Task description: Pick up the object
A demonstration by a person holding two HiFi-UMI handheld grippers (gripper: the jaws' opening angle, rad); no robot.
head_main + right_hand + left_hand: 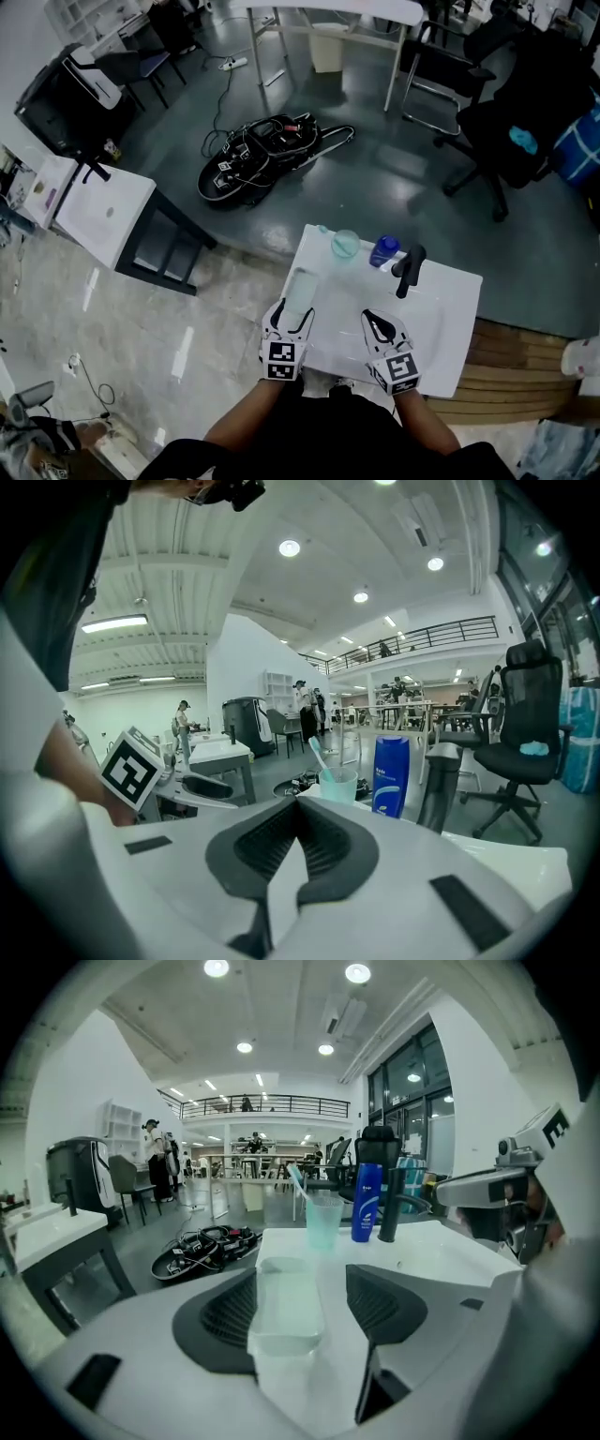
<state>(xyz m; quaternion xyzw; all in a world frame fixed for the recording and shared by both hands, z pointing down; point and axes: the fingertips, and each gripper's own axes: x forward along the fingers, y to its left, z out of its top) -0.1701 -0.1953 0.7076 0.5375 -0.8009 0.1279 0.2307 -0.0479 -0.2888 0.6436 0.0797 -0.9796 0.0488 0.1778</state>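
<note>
White countertop is lying right under both grippers. Left gripper is showing its jaws spread, and the clear box is sitting between them, close against the left pad with a gap at the right one. Right gripper is keeping its jaws pressed together on nothing. Farther back, a green cup, blue bottle and black faucet are standing in a row. Beyond, a black case is lying on the floor.
</note>
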